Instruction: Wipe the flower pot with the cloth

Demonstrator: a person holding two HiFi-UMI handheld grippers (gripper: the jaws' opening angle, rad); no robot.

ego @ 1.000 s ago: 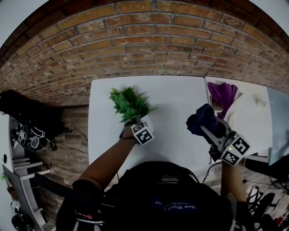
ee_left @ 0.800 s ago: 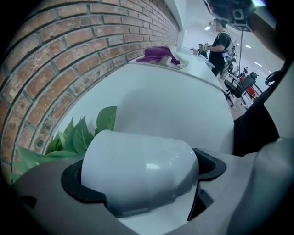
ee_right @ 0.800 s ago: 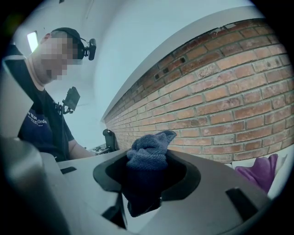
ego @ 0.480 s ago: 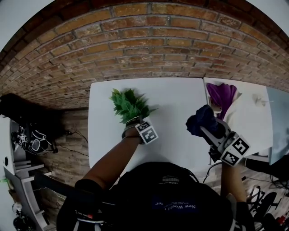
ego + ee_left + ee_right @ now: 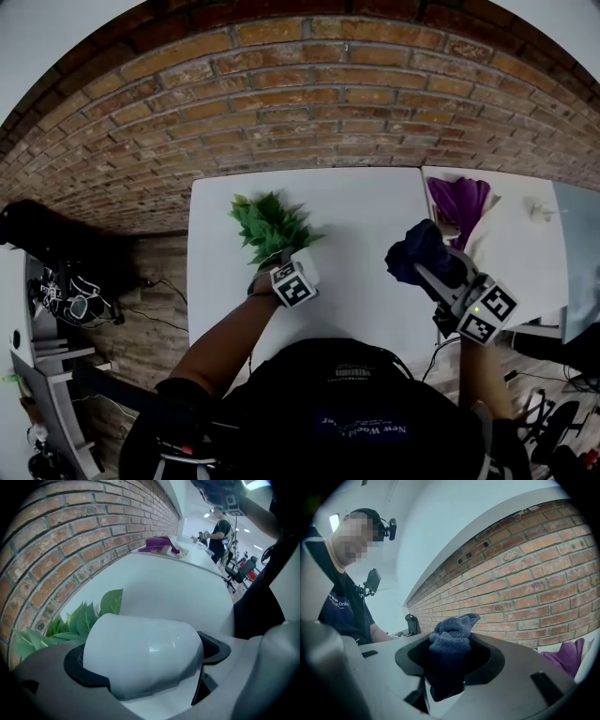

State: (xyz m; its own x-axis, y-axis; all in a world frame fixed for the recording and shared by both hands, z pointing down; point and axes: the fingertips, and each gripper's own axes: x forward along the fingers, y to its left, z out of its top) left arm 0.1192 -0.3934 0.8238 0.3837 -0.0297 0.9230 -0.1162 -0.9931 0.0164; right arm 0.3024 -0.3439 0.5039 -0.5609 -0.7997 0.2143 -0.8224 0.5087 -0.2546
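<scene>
Running across the far side, a brick wall (image 5: 300, 103) is seen behind the white table (image 5: 366, 206), and a purple cloth (image 5: 459, 197) is left on a second surface (image 5: 520, 253) at the far right. Toward the table's left, the flower pot (image 5: 140, 639) is caught in the left gripper (image 5: 147, 660). Its jaws have just been opening and are spread very wide, yet the white pot is seen filling the gap, with both pads seemingly touching it. Its long axis is laid from jaw to jaw, with the leaves (image 5: 267, 220) turned to the far left, toward the wall, and the base to the near right. Well apart to the right, the right gripper (image 5: 451, 662) is held near the table's right edge, its jaws closed firmly on a bunched dark blue cloth (image 5: 451, 627). The pot is thus placed to the left of that cloth, so a leftward reach by the right gripper is judged to be called for, the base end probably being met first.
</scene>
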